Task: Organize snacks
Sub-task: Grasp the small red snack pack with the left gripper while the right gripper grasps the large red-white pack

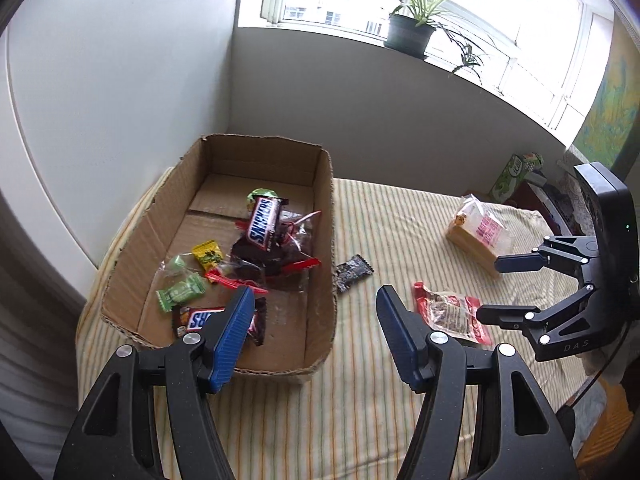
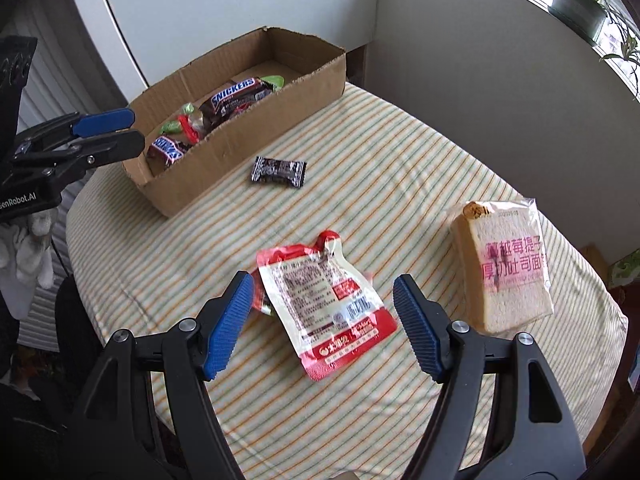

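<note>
A cardboard box (image 1: 325, 208) (image 2: 240, 136) on the striped table holds two Snickers bars (image 1: 264, 222) (image 2: 236, 94), green and yellow candies and red-trimmed bags. A small dark candy packet (image 1: 354, 278) (image 2: 279, 171) lies on the cloth just outside the box. My left gripper (image 1: 316, 300) (image 2: 128, 131) hangs open and empty over the box's near corner. My right gripper (image 2: 322, 284) (image 1: 500, 288) stands open over a red-and-white pouch (image 2: 320, 300) (image 1: 448, 314), which lies flat between its fingers, not pinched. To the right of it lies a wrapped bread slice (image 2: 504, 268) (image 1: 480, 236).
The yellow-striped tablecloth (image 1: 360, 400) covers a round table set in a wall corner. A green carton (image 1: 512, 176) stands at the table's far right. A potted plant (image 1: 412, 28) sits on the windowsill. A white-gloved hand (image 2: 28, 240) holds the left gripper.
</note>
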Available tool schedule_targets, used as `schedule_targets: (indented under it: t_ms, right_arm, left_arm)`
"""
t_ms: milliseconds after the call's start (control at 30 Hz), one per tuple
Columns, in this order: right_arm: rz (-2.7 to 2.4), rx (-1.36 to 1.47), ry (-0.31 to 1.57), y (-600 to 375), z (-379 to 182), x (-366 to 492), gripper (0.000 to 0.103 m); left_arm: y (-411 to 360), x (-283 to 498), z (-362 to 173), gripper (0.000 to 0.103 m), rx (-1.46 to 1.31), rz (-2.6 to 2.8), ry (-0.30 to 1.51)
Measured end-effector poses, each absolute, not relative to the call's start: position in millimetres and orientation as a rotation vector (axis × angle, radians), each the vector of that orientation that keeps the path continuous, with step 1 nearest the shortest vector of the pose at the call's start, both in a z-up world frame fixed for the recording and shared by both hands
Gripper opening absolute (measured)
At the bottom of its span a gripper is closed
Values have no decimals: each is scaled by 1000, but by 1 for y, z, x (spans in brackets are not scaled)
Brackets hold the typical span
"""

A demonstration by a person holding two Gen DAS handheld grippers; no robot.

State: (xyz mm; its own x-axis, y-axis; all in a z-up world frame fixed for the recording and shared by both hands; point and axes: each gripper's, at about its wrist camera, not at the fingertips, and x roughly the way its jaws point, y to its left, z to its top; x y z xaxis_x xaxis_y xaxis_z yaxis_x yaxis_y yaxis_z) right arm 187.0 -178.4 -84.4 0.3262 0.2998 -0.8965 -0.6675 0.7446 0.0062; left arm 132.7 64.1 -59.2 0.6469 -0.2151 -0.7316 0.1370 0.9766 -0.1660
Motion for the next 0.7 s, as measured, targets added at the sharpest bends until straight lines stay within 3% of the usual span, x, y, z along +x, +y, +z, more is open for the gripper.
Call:
schedule_targets:
  t_ms: [500,633,700]
  right_arm:
    - [675,-507,1082,-183,-121,172,75]
    - [665,-504,1101,-183,-129,184,64]
    - [680,-490,1108,-185,-131,187,64]
  left_arm:
    - [-7,108,-99,62,32,-341,953]
    - [-13,111,-105,60,44,-346,967]
    - [-14,113,-107,59,46,-346,975]
